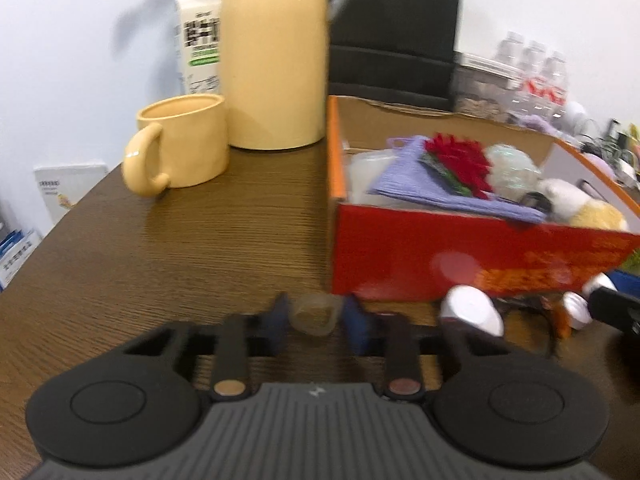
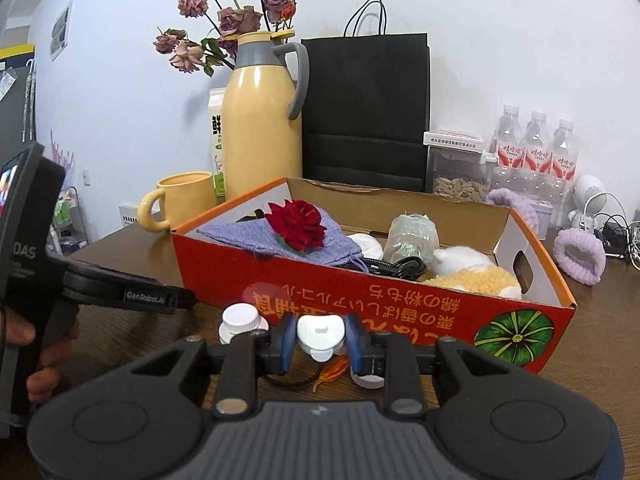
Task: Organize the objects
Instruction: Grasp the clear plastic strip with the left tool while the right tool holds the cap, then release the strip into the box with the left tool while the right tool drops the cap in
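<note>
Right hand-held gripper (image 2: 320,340) is clamped on a white cap-like piece (image 2: 320,334) low over the table (image 2: 600,340) just before the red box (image 2: 360,300), left hand-held gripper (image 1: 316,316) pinching a clear cup (image 1: 316,314); shallow grips could slip clearing the wall.

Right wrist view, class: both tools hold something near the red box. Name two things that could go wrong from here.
1. The right tool pinches a rounded white object by its sides; it might slip out.
2. The red box is already crowded with the rose and plush toy; an added item could roll off.
</note>
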`<control>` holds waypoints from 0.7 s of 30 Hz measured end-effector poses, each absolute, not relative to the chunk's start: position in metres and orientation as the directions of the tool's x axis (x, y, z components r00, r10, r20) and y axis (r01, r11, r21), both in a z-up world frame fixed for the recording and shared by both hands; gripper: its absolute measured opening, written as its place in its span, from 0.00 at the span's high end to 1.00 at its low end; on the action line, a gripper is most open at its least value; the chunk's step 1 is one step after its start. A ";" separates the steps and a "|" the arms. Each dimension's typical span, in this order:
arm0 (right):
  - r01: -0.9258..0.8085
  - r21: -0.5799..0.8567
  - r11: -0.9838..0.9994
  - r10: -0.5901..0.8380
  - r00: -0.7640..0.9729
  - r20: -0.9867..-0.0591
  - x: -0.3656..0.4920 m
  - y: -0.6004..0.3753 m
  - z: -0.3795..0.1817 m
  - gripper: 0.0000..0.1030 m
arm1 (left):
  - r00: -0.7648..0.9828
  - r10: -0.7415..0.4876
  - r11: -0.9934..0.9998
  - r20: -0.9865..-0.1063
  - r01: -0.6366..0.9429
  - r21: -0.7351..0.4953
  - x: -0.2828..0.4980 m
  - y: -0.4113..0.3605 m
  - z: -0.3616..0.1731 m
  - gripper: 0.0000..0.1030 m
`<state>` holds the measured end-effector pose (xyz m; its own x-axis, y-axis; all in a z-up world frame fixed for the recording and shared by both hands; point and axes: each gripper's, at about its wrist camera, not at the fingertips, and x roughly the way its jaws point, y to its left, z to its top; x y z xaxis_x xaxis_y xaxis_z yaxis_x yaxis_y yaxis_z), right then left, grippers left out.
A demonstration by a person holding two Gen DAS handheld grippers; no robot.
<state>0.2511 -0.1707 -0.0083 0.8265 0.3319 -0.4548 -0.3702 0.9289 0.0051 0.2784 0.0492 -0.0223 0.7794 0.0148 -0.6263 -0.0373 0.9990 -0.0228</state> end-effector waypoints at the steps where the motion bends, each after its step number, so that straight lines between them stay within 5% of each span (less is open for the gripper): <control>1: -0.372 0.005 0.928 0.334 0.827 -0.452 0.250 -0.171 -0.008 0.76 | 0.783 0.018 0.999 -0.622 -0.031 -0.009 0.276 0.047 -0.023 0.89; 21: -0.368 0.008 0.930 0.341 0.854 -0.392 0.240 -0.176 0.002 0.76 | 0.886 0.008 1.000 -0.463 -0.013 -0.008 0.211 0.030 0.002 0.94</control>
<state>0.2397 -0.1763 0.0022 0.8544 0.3409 -0.3922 -0.3676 0.9300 0.0075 0.2109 0.0301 0.0025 0.8863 0.0080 -0.4631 -0.0130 0.9999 -0.0075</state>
